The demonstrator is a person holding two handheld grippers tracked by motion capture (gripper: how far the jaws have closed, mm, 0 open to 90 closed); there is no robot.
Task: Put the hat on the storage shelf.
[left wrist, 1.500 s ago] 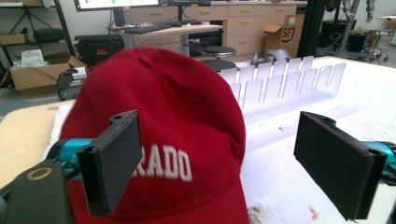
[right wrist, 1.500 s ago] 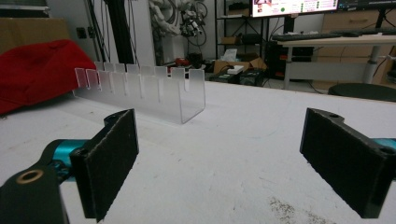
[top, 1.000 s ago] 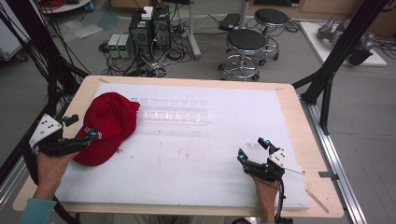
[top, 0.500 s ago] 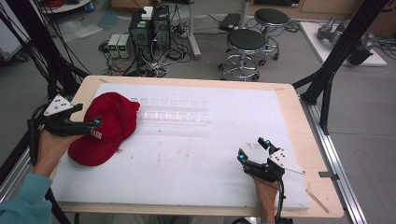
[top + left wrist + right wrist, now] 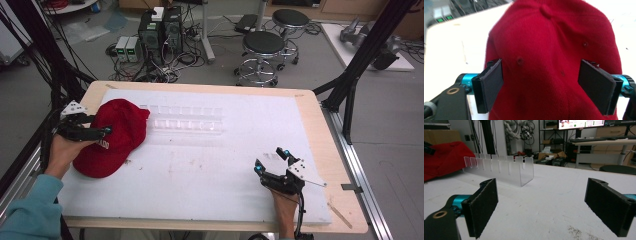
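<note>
While the red cap (image 5: 114, 137) lies at the left of the high view, crown up on the white mat (image 5: 210, 170), the left gripper (image 5: 102, 131) hangs right over its crown. Long axis of the cap runs from upper right to lower left in that frame, brim end toward the near edge; white lettering shows on the front, too small to read. In the left gripper view the cap (image 5: 551, 57) lies straight ahead between the two black pads (image 5: 489, 83), which stand wide apart on either side of the crown. Whether either pad touches the fabric I cannot tell.

Judgement: the left hand is the nearer by far; a close would pinch the crown fabric.

The right gripper (image 5: 271, 161) rests at the lower right of the high view, well apart from the cap, jaws spread, nothing between them. A clear slotted rack (image 5: 500, 168) stands just beside the cap.
</note>
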